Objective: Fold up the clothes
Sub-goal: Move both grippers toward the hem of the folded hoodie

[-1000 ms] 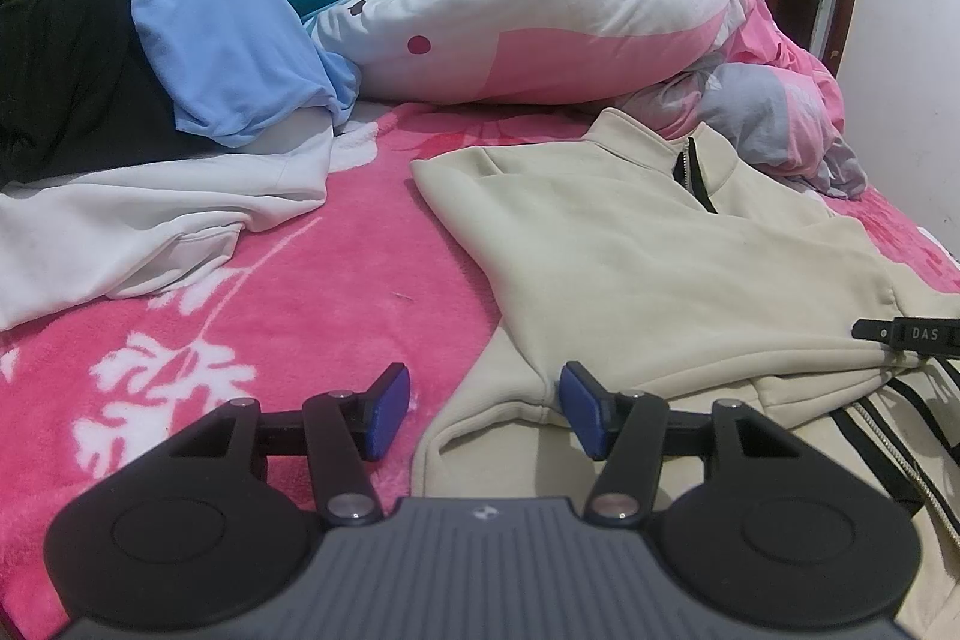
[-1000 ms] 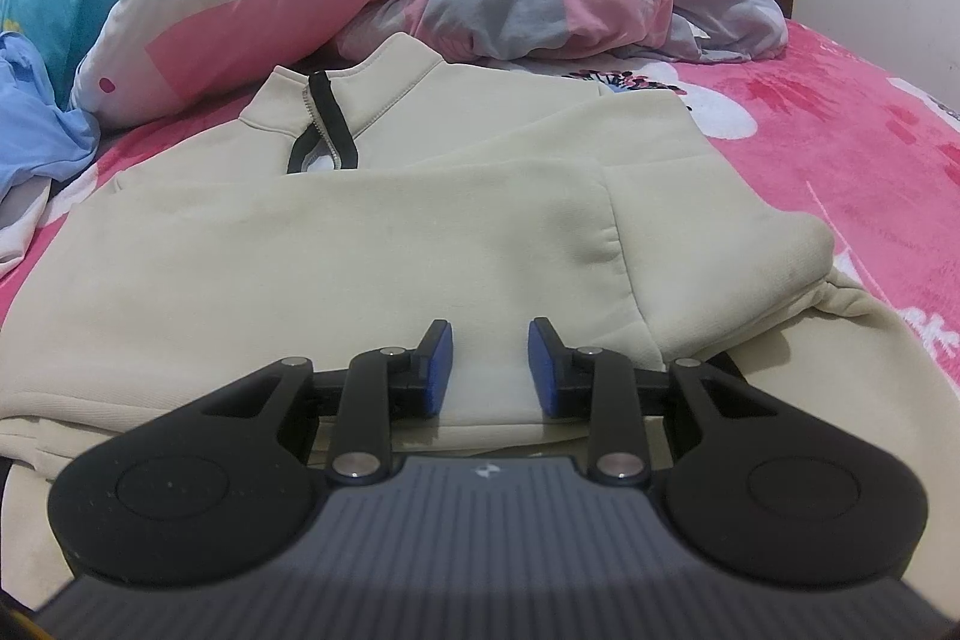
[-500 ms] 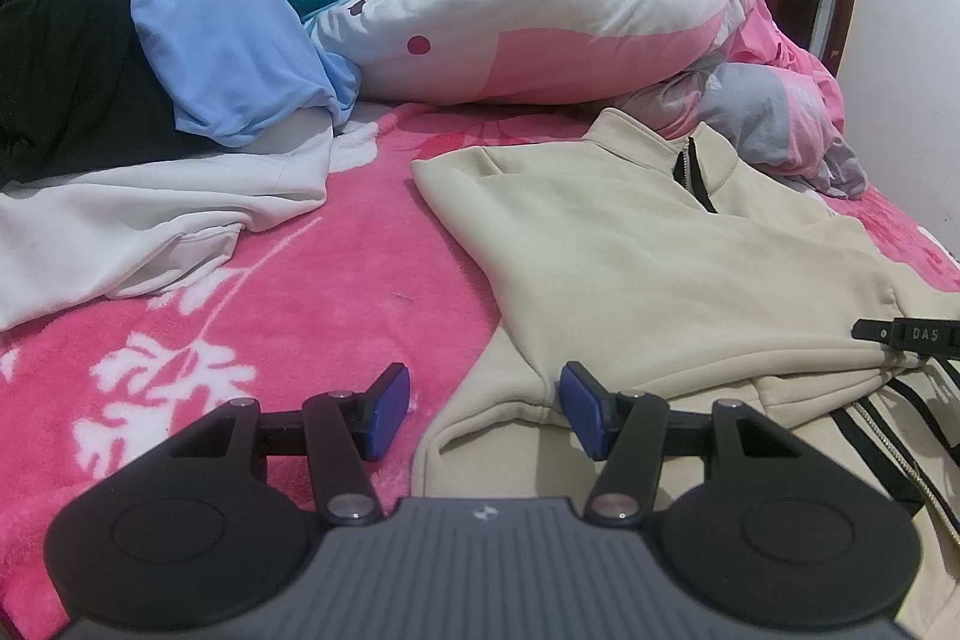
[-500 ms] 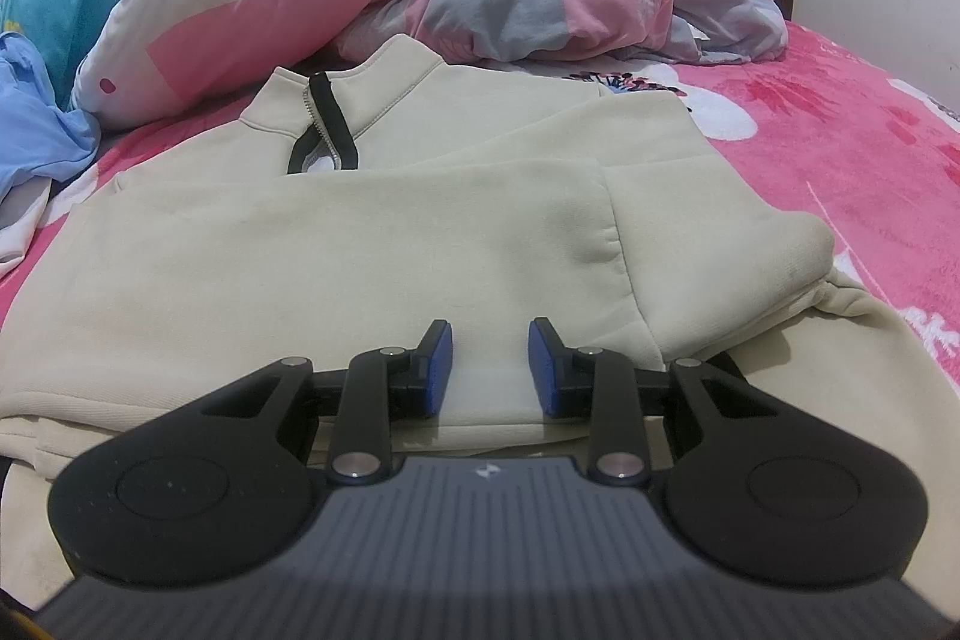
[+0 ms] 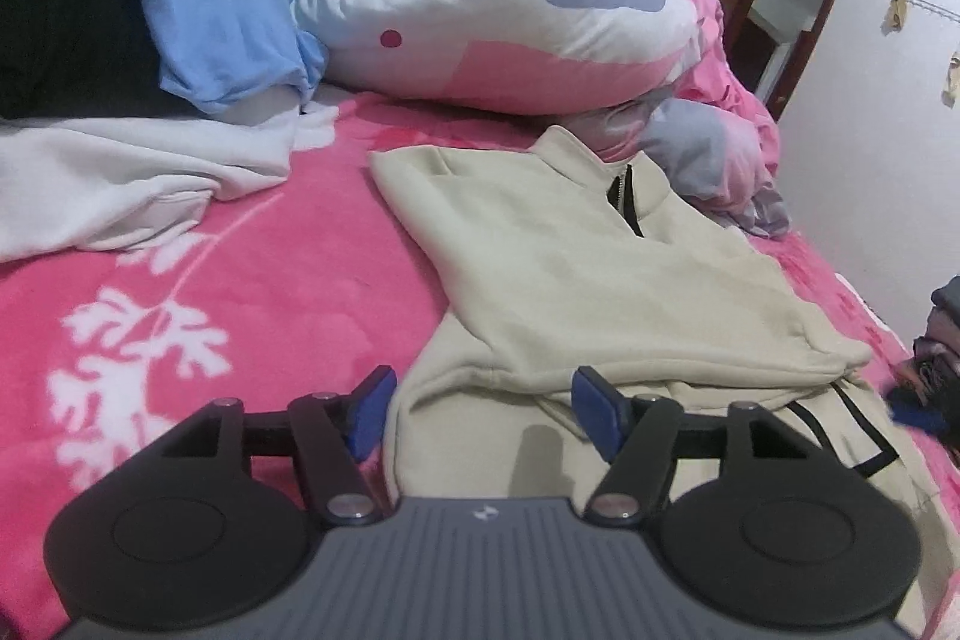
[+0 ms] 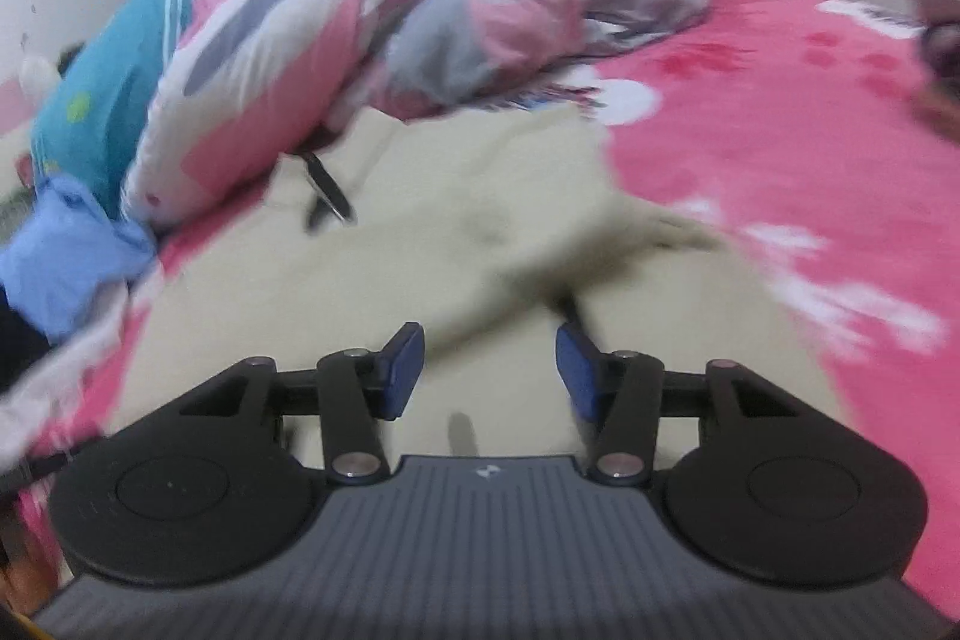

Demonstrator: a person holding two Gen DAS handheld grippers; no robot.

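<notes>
Both my left gripper (image 5: 480, 403) and right gripper (image 6: 489, 361) hover with fingers wide, empty, over the cream sweatshirt (image 5: 576, 280) lying partly folded on the pink bed (image 5: 240, 292).

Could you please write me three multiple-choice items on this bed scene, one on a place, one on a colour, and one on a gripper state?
1. Where does the cream sweatshirt lie?
A. on the pink blanket
B. on a chair
C. on the floor

2. What colour are the left gripper pads?
A. red
B. blue
C. white

3. How does the right gripper stand?
A. shut on a sleeve
B. shut on nothing
C. open, holding nothing

Answers:
1 A, the sweatshirt lies spread over the pink floral blanket.
2 B, both pads show dark blue.
3 C, its jaws stand apart above the cream fabric, with nothing between them.
</notes>
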